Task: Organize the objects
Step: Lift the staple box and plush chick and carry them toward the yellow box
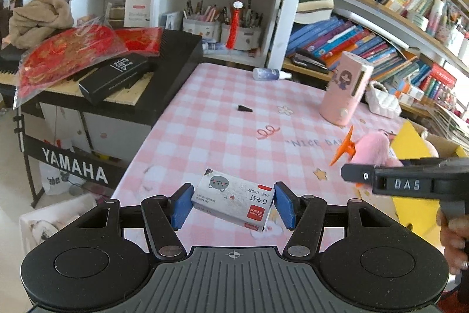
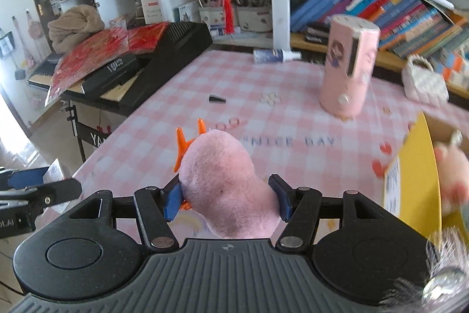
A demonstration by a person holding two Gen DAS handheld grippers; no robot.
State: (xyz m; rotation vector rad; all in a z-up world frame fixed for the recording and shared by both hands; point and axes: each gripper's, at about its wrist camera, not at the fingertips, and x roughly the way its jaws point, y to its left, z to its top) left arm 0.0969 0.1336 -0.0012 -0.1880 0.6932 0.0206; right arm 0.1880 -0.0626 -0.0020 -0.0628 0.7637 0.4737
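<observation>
My left gripper (image 1: pixel 233 204) is shut on a small white staple box (image 1: pixel 233 203) with a grey cat face and a red label, tilted, held just above the pink checked tablecloth (image 1: pixel 222 131). My right gripper (image 2: pixel 225 200) is shut on a pink plush toy (image 2: pixel 225 181) with an orange hair clip (image 2: pixel 187 143) attached to it. That toy (image 1: pixel 376 150) and clip (image 1: pixel 344 147) also show in the left wrist view, in front of the other gripper's black body (image 1: pixel 410 184). A yellow cardboard box (image 2: pixel 413 181) with another plush inside stands at the right.
A tall pink cylindrical holder (image 2: pixel 347 69) stands mid-right on the table. A small bottle (image 2: pixel 274 55) lies at the far edge, a small black piece (image 2: pixel 217 99) mid-table. A white quilted bag (image 2: pixel 425 81), bookshelves behind, a Yamaha keyboard (image 1: pixel 73 166) with red packets at left.
</observation>
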